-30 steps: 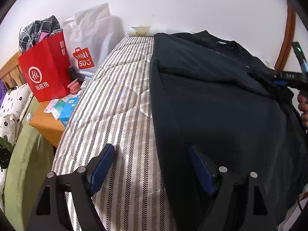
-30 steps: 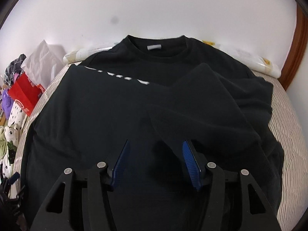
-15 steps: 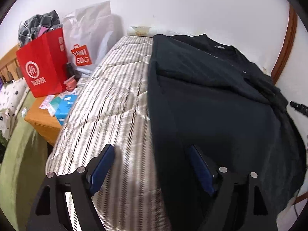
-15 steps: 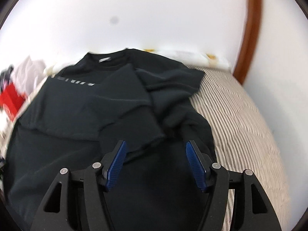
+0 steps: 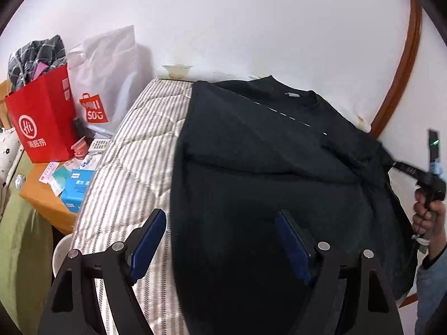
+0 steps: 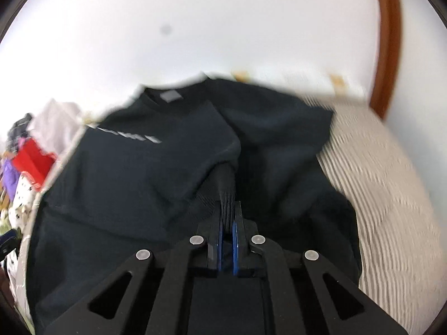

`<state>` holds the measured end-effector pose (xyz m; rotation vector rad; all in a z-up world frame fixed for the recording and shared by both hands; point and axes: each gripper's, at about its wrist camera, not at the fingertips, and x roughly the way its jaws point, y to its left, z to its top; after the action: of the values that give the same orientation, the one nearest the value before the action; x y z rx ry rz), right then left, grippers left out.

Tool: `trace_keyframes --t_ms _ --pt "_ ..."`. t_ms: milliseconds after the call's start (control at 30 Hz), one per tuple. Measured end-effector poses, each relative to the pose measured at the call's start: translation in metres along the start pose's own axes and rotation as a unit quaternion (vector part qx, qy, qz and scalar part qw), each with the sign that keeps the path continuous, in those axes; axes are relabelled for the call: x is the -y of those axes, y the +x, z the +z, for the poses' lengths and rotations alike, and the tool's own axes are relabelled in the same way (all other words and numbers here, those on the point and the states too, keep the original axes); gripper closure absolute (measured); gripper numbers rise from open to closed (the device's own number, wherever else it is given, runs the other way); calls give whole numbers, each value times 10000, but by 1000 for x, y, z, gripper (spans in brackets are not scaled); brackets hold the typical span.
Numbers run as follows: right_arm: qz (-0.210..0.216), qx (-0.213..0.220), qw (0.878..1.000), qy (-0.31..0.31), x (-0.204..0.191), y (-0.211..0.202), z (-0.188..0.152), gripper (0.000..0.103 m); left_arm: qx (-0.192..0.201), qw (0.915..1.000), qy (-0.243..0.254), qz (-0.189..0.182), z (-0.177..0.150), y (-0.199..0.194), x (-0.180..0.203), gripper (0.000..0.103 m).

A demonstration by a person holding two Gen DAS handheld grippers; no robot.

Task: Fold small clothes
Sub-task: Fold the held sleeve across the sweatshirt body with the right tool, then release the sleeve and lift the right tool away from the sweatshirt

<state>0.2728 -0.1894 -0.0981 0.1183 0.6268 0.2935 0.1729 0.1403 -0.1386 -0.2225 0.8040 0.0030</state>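
Pinching a bunched fold of the black shirt (image 6: 173,173) in my right gripper (image 6: 228,220), I hold my left gripper (image 5: 220,240) spread wide above the shirt's edge on the bed (image 5: 134,167).

Bright, even daylight fills both views, and the white wall (image 5: 251,28) glows almost blown out. The left wrist view is mostly sharp, with slight smear along the striped mattress (image 5: 134,150). The right wrist view is heavily motion-blurred: the mattress stripes and the black sweatshirt (image 6: 156,167) streak sideways. The sweatshirt reads near featureless, detail lost in shadow. Fisheye bending curves the wooden trim (image 6: 388,42), and dark vignette rings every corner.
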Motion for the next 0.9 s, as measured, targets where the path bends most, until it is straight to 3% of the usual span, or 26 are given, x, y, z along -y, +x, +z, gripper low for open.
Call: trace_keyframes --t_ms 267,500,667,800,900 --pt "1028 403 9909 -770 -129 -13 39 98 -59 9990 -449 -56 -3 0 -24 24" --pt "1420 269 9833 -1108 -207 18 51 98 128 9967 -794 107 -10 -15 -52 24" --pt "1325 -16 9875 -851 -217 54 52 94 114 9959 -897 29 -16 -10 -63 24" --pt "1501 -144 9859 -723 -208 57 51 90 54 9959 -894 -76 -18 -2 -65 24" --pt "1187 -3 9877 -1018 -201 48 48 81 53 9957 -906 -163 -17 3 -64 24"
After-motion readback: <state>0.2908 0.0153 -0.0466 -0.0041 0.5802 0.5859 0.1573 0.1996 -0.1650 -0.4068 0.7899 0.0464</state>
